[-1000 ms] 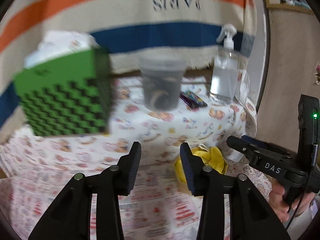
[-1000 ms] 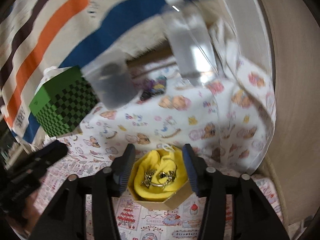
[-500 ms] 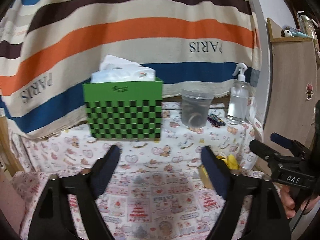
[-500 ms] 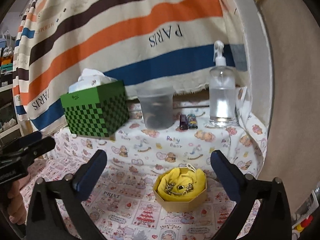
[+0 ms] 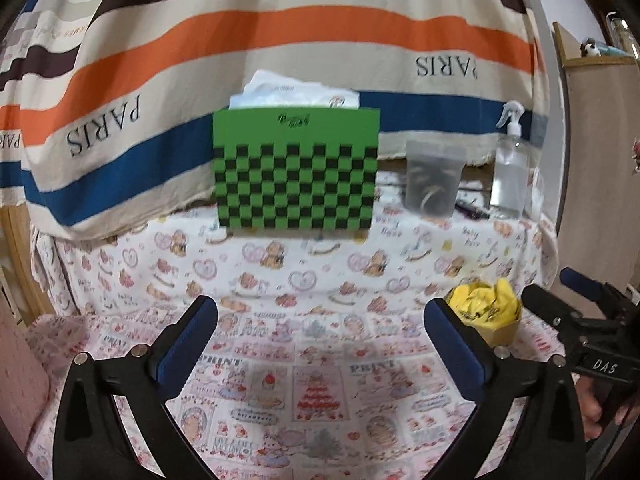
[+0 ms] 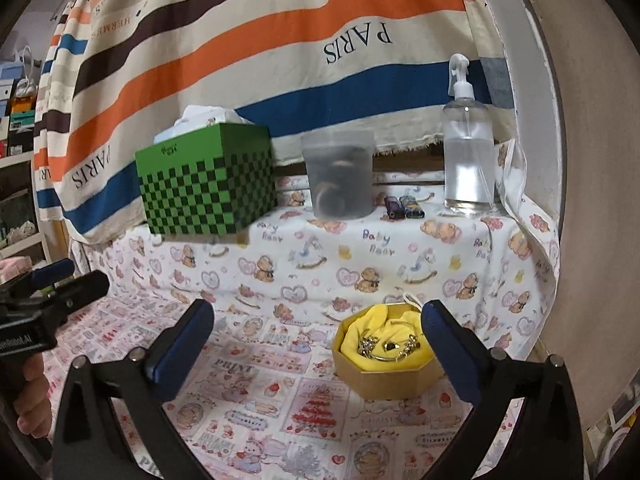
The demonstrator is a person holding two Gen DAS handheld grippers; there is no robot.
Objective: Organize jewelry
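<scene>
The jewelry [image 6: 386, 347] lies tangled on yellow cloth [image 6: 380, 326] in a small box [image 6: 390, 380] on the desk [image 6: 280, 400], just ahead of my right gripper [image 6: 318, 346], whose jaws are spread wide and empty. My left gripper [image 5: 322, 334] is spread too, well off to the side. I judge the risk is snagging: pinching one piece could drag the rest or the cloth out, or tip the light box. The cup [image 6: 339, 174] behind is far enough away.
</scene>
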